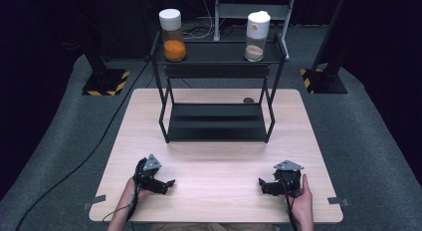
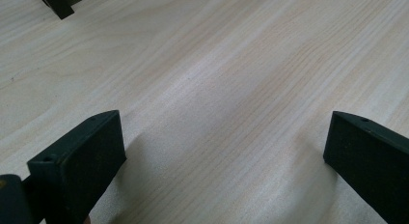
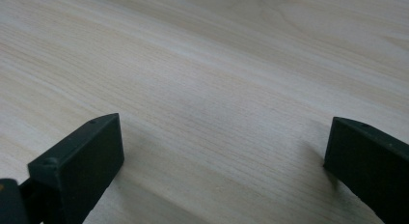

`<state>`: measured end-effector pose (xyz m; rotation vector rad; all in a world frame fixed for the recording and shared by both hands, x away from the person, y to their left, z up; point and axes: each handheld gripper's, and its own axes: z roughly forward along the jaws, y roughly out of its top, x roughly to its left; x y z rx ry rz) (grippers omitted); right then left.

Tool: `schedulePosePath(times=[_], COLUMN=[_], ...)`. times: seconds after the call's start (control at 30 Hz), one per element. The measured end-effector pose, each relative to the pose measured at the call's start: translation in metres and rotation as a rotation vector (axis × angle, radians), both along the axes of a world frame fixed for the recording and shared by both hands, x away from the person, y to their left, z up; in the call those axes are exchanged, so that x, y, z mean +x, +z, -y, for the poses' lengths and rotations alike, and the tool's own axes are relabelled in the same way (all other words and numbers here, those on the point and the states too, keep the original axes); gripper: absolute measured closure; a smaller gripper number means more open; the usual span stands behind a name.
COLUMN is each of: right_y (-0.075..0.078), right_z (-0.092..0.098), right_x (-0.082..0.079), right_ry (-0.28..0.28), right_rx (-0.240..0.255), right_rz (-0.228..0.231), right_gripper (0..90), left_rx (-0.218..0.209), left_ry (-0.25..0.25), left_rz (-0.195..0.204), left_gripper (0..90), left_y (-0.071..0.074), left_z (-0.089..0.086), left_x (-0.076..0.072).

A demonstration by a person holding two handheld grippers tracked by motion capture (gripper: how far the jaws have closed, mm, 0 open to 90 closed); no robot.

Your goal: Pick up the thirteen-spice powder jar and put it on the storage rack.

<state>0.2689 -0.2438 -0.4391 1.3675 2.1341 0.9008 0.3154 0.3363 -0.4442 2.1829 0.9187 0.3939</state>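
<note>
The left tongs point(image 1: 170, 182) were held low over the near left of the counter point(image 1: 214, 151), jaws set wide apart with bare wood between them. In the left gripper view, a black rack foot point(image 2: 57, 3) was seen at the far left corner. A black two-tier rack point(image 1: 217, 91) was placed at the far middle of the counter. On its top shelf, a jar of orange powder point(image 1: 173, 36) was stood at the left and a jar of pale powder point(image 1: 257, 37) at the right, well apart. The right tongs point(image 1: 262, 183) were held over the near right, jaws likewise wide apart, nothing gripped.
</note>
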Motion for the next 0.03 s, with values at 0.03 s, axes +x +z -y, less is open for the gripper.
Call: schedulePosePath(times=[0.03], right_y=[-0.0003], right_z=[-0.0054], right_x=[-0.0043], right_ry=[-0.040], right_rx=[0.003], right_rz=[0.000], right_gripper=[0.0], left_rx=[0.000], left_ry=[0.000], left_rz=[0.000], left_gripper=[0.3], left_y=[0.0000], left_z=[0.0000], left_x=[0.0000])
